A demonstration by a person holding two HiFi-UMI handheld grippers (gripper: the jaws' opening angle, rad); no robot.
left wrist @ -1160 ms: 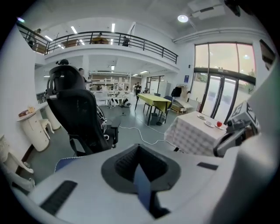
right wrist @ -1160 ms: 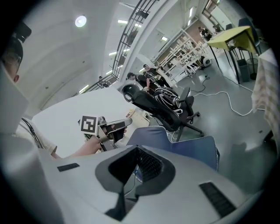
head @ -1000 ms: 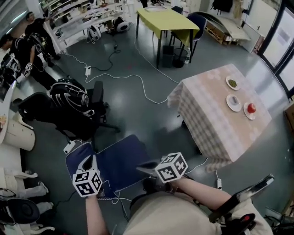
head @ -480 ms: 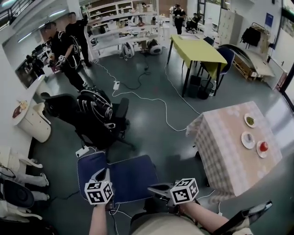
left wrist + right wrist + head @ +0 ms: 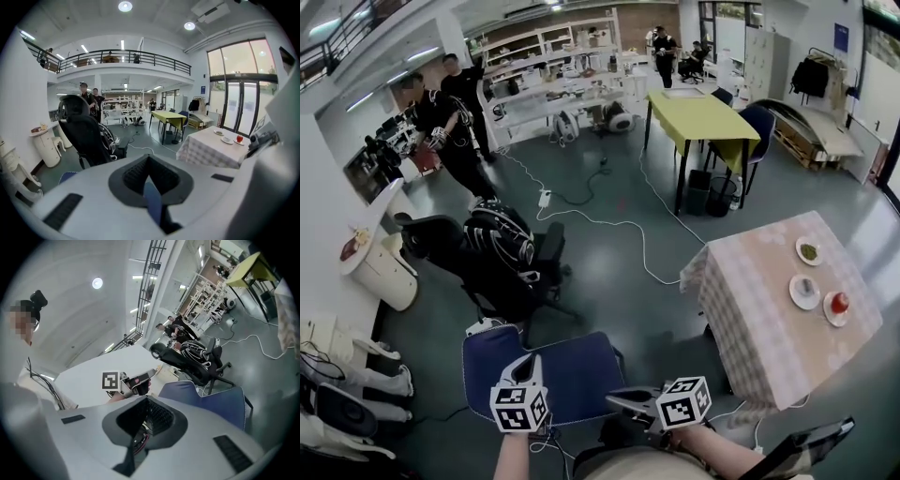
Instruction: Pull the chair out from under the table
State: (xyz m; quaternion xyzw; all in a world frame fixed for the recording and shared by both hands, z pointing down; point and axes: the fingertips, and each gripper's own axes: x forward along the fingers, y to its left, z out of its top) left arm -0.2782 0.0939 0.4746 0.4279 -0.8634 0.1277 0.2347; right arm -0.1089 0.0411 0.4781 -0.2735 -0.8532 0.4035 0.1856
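While your head tips up and more of the room fills the upper frame, both grippers lift and end up nearer the bottom edge.

Item: chair (image 5: pixel 572 370). Blue, at bottom centre of the head view, well apart from the checked-cloth table (image 5: pixel 769 309) at right, with bare floor between them. That gap looks unchanged over the last second. Judged from this, the pull-out is done and you are coming away.

Orientation: the long axis runs left to right across the frame — backrest at the left end, seat front toward the table.

Left gripper (image 5: pixel 531 364): jaws fully together, gripping nothing. A thin blue sliver in the slit reads as the chair below, not something pinched.

Right gripper (image 5: pixel 617 397): jaws together as well, and empty. It points left across the frame toward the left gripper, over the chair's lower right corner.
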